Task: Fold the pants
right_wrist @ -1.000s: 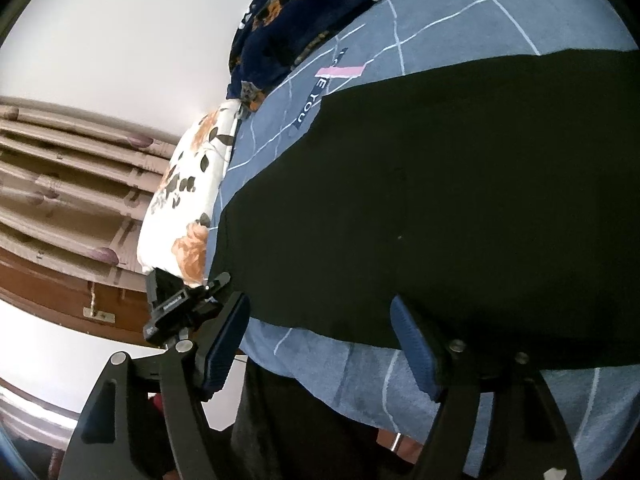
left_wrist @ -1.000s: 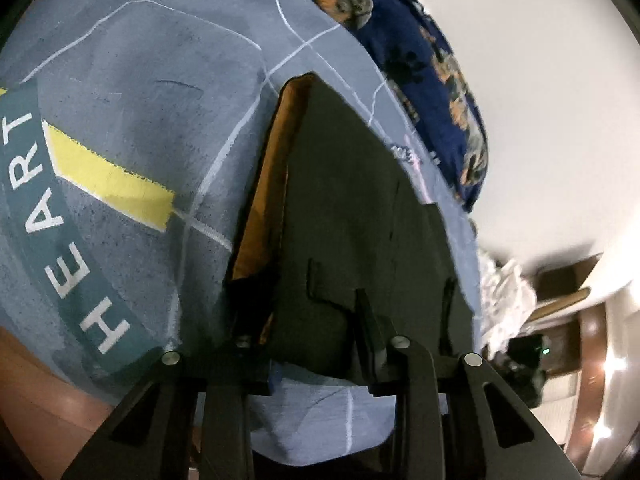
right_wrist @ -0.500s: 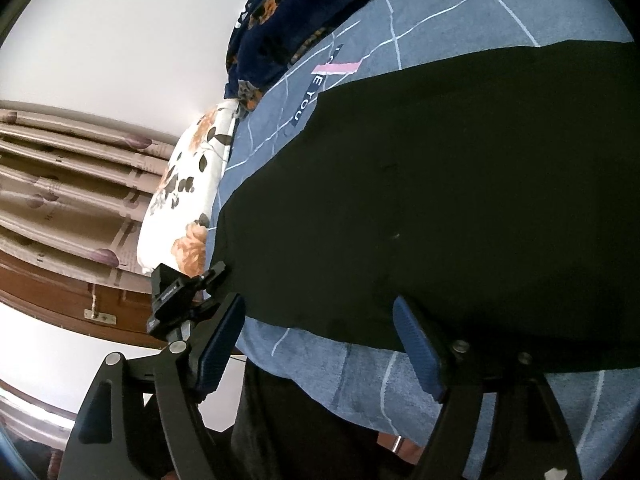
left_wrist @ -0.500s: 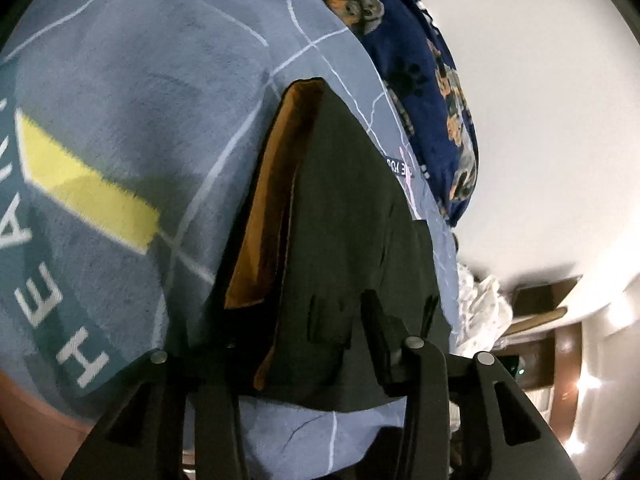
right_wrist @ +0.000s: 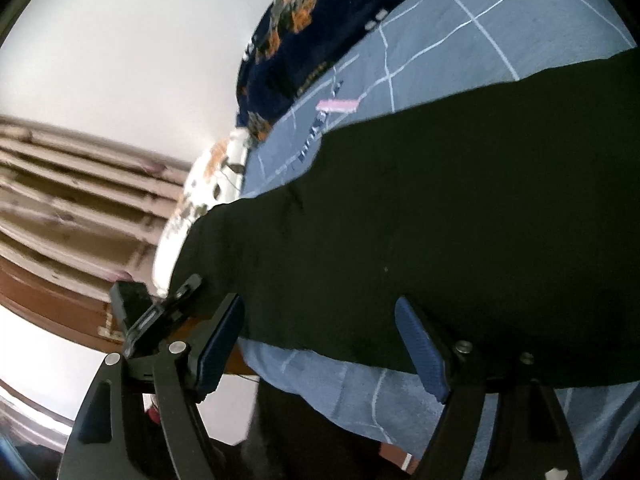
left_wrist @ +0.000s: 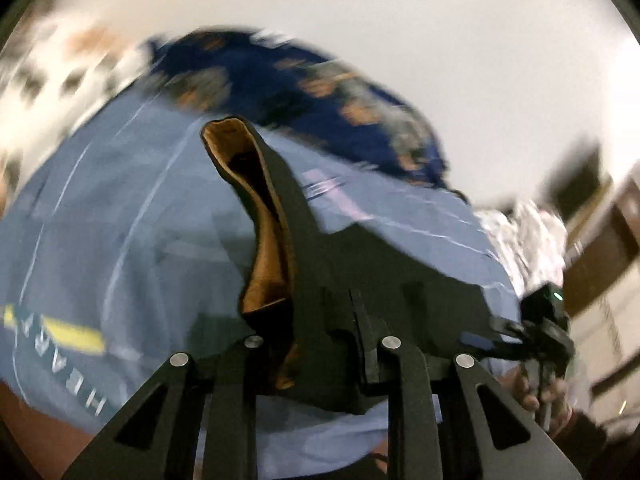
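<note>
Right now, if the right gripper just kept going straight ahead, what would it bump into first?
Most likely the black pants. The right gripper is open, and the dark cloth lies right ahead between its fingers, on the blue bedspread. Depth is hard to judge.

A bed carried everything, covered by a grey-blue blanket crossed with thin white lines. The blanket also bore a yellow bar and the white letters "HEART" near its close left edge. Black pants lay spread flat across the blanket, one end with an orange-brown lining raised off the cloth. Along the far side of the bed lay a dark blue patterned cover with orange figures. Beside it, at the corner, rested a white flowered pillow. A small pink label showed on the blanket near the dark cover.
</note>
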Available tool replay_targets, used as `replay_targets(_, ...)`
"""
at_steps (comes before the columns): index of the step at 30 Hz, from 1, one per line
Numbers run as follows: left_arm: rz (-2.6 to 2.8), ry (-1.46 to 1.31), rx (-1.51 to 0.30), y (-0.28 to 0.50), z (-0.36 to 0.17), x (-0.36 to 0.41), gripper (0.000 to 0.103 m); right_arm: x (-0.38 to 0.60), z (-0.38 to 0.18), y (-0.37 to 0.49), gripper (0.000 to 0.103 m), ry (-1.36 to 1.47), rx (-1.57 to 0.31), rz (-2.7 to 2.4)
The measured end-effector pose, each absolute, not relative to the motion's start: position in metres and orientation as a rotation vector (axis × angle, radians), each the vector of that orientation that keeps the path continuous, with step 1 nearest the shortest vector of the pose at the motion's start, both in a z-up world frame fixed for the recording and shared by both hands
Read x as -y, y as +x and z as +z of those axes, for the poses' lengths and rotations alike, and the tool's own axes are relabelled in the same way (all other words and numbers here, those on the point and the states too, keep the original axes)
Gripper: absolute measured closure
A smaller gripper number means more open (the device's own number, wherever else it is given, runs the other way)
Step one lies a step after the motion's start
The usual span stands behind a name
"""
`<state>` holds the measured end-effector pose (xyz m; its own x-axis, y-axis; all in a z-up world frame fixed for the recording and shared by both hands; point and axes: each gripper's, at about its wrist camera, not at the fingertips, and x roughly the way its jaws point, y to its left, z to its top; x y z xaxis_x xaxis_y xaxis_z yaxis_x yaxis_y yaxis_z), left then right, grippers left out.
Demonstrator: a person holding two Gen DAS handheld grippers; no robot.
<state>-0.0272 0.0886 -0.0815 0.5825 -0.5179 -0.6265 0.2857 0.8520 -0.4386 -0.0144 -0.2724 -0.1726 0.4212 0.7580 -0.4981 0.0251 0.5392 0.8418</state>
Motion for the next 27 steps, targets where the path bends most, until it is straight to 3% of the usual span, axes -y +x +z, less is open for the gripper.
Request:
replay_targets(9, -0.738, -0.107, -0.775, -0.035, -0.044, 0.048, 0.080, 0.297, -0.184, -0.011, 0.027, 1.208, -0.982, 0.640)
replay_targets(21, -0.803, 0.166, -0.856, -0.038, -0.108, 0.170, 0.079, 0.325, -0.196, 0.004, 0.025, 1.399, -0.933, 0.678)
replay_targets(24, -0.785, 0.266, -0.838, -0.052, -0.117, 0.184, 0.076, 0.331, -0.198, 0.007, 0.025, 1.405, -0.937, 0.677)
replay_targets(27, -0.816, 0.290, -0.830, -0.064, -0.118, 0.188, 0.061, 0.335, -0.197, 0.009, 0.025, 1.372, -0.942, 0.654)
